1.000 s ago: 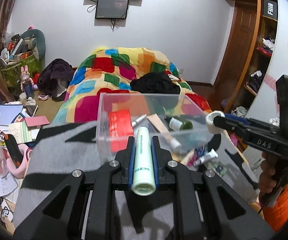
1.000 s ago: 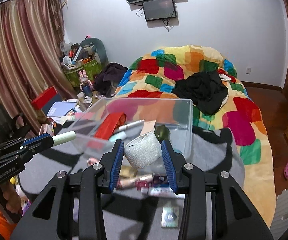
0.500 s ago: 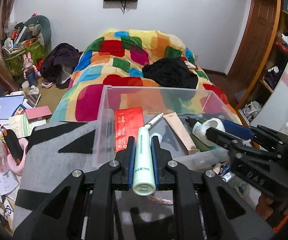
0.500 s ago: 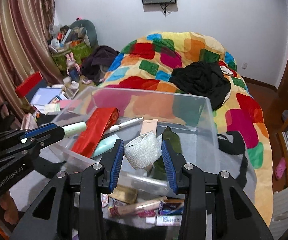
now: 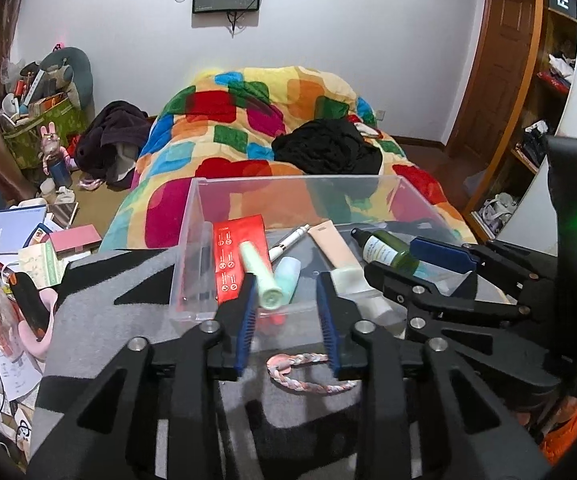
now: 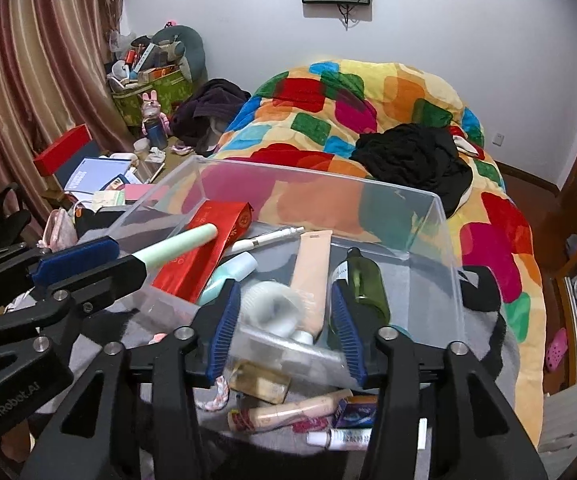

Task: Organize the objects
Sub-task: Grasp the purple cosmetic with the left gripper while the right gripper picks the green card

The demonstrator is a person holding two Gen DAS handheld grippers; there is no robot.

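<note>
The green tube (image 5: pixel 262 274), clamped in the left gripper (image 5: pixel 286 322) a second ago, now tips loose over the near wall of the clear bin (image 5: pixel 288 184), its tail on the red packet (image 5: pixel 234 258); that gripper's fingers are opening, off it. The white tape roll (image 6: pixel 274 306) blurs between the right gripper's (image 6: pixel 286 334) opening fingers, dropping into the bin beside the green bottle (image 6: pixel 364 280). I judge both items delivered; more clutter waits on the surface (image 6: pixel 428 456) before the bin.
</note>
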